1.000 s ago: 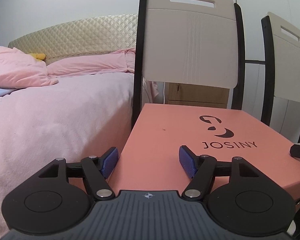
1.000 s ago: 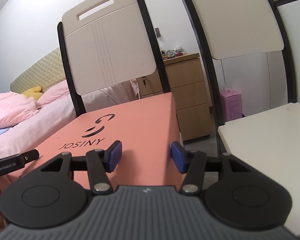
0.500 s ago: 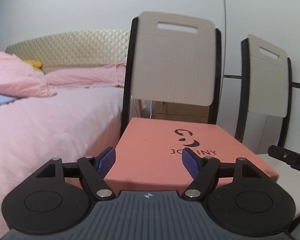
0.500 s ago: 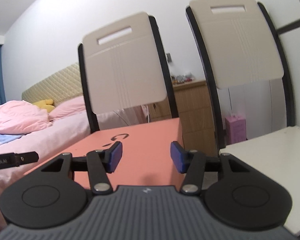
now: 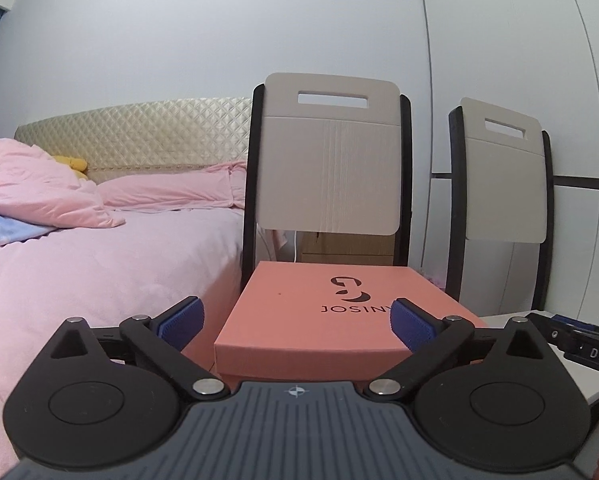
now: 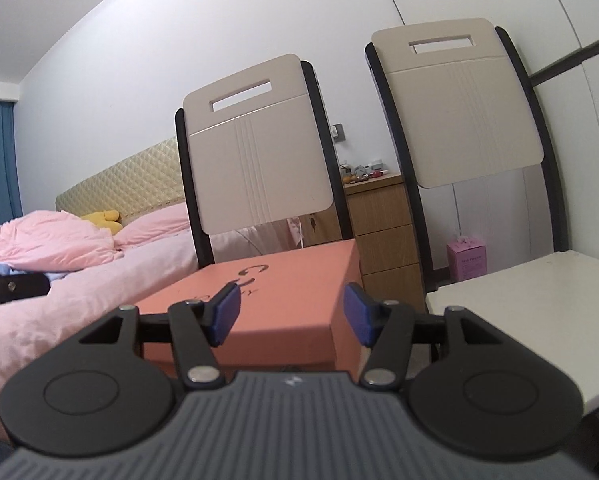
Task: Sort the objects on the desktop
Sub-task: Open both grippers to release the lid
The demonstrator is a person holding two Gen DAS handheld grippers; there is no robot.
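A salmon-pink box (image 5: 319, 312) marked JOSINY lies closed on the seat of a beige chair (image 5: 331, 168). It also shows in the right wrist view (image 6: 283, 292). My left gripper (image 5: 297, 326) is open and empty, a short way in front of the box. My right gripper (image 6: 291, 314) is open and empty, in front of the box's near right corner. The right gripper's side (image 5: 579, 344) shows at the right edge of the left wrist view. No small desktop objects are in view.
A bed with pink bedding (image 5: 91, 264) lies left of the chair. A second beige chair (image 6: 463, 112) with a white seat (image 6: 539, 304) stands to the right. A wooden drawer unit (image 6: 383, 224) and a small pink box (image 6: 469, 258) stand behind, by the wall.
Both grippers have pulled back and away from the pink box, which now looks smaller and farther. Both stay open and empty.
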